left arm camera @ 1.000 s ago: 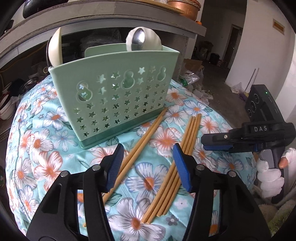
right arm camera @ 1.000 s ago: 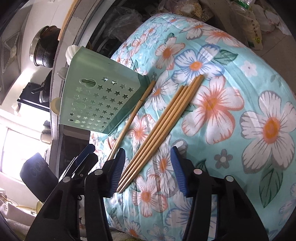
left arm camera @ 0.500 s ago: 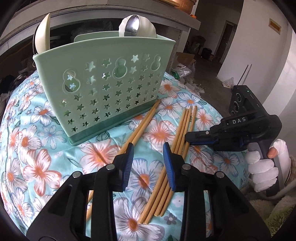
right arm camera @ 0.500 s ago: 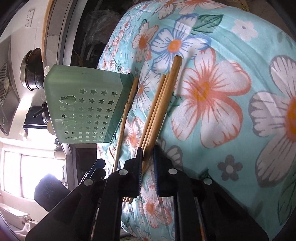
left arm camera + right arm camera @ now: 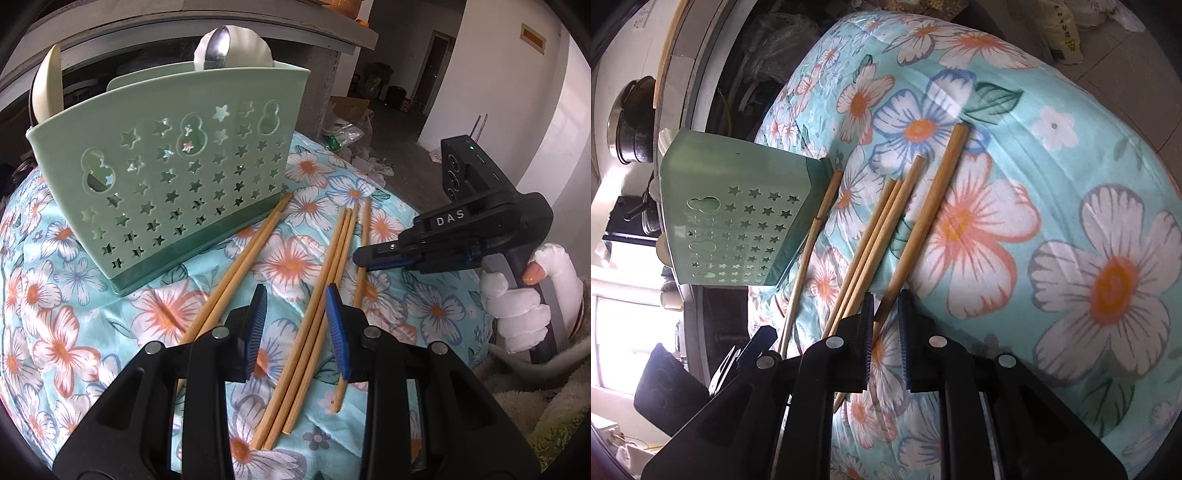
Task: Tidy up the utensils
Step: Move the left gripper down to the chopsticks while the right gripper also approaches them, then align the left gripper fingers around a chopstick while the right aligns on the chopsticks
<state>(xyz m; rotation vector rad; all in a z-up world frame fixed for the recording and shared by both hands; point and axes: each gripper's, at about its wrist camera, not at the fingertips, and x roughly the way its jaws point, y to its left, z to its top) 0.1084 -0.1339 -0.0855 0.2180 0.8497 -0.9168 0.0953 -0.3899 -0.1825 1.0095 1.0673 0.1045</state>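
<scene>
Several wooden chopsticks lie on the floral cloth (image 5: pixel 66 347) in front of a green star-cut utensil caddy (image 5: pixel 166 177). A pair (image 5: pixel 243 258) rests against the caddy's base. A bundle of three chopsticks (image 5: pixel 314 299) runs between the jaws of my left gripper (image 5: pixel 295 328), which is open above them, its pads off the wood. My right gripper (image 5: pixel 885 325) is shut on a single chopstick (image 5: pixel 934 206), set apart to the right of the bundle (image 5: pixel 875 240). In the left wrist view the right gripper (image 5: pixel 364 258) pinches that chopstick (image 5: pixel 364 229) near its middle. Spoons (image 5: pixel 218 48) stand in the caddy.
A white-gloved hand (image 5: pixel 524 295) holds the right gripper at the cloth's right edge. A grey counter (image 5: pixel 258 29) rises behind the caddy, with a black pot (image 5: pixel 631 125) on it. The cloth (image 5: pixel 1108 280) rounds off steeply; bags (image 5: pixel 1060 33) lie on the floor beyond.
The right gripper came down and shut on the rightmost chopstick, then drew it sideways out of the bundle. The left jaws narrowed and stayed over the remaining three.
</scene>
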